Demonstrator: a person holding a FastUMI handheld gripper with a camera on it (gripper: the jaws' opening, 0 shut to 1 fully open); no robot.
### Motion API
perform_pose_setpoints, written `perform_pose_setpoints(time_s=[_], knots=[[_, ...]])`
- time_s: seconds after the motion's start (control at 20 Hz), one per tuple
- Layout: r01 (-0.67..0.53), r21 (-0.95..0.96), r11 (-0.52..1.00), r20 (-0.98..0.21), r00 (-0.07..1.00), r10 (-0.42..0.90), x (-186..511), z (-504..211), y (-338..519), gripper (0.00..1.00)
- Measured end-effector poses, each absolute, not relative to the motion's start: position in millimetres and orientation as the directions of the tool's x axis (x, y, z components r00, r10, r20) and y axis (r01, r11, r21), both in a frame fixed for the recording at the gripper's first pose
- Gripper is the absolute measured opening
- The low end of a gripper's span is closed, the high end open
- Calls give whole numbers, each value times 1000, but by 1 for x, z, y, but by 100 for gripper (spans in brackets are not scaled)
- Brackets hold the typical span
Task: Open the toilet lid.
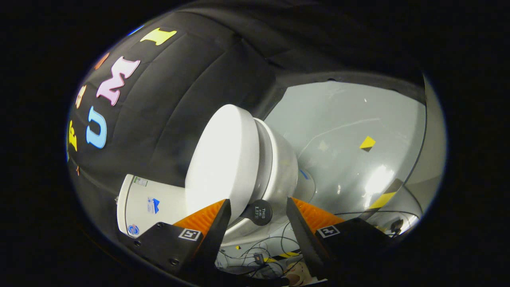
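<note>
the gripper point(258, 209) has its 2 fingers spread wide apart, nothing clamped between them. a round black tab point(259, 212) sits in the gap, fixed at the edge of the toilet lid point(223, 159) — the lid is closed flat on the white toilet point(279, 167), just ahead of the fingers. the tank point(149, 205) lies beside the left finger, cables point(259, 249) on the grey floor point(342, 131) below.

Gripper point(258, 209) fingers apart; toilet lid point(223, 159) ahead
</note>
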State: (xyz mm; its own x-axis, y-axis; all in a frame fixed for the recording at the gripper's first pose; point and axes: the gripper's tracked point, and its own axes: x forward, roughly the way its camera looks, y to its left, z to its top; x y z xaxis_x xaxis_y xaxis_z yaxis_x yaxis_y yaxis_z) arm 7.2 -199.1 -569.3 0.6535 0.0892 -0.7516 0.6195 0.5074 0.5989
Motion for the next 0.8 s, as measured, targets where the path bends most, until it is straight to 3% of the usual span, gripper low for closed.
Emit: perform_pose_setpoints(time_s=[0.15,0.25,0.3,0.45,0.65,0.75,0.8], knots=[[630,656,416,-725,679,114,10,-585,-197,81],[633,691,349,-706,694,139,12,-593,-195,70],[636,703,318,-700,698,153,12,-598,-193,58],[613,754,236,-654,734,183,20,-599,-182,57],[607,766,211,-642,741,196,15,-596,-188,28],[605,770,204,-637,745,198,21,-602,-181,17],[590,783,196,-620,761,189,21,-597,-186,17]])
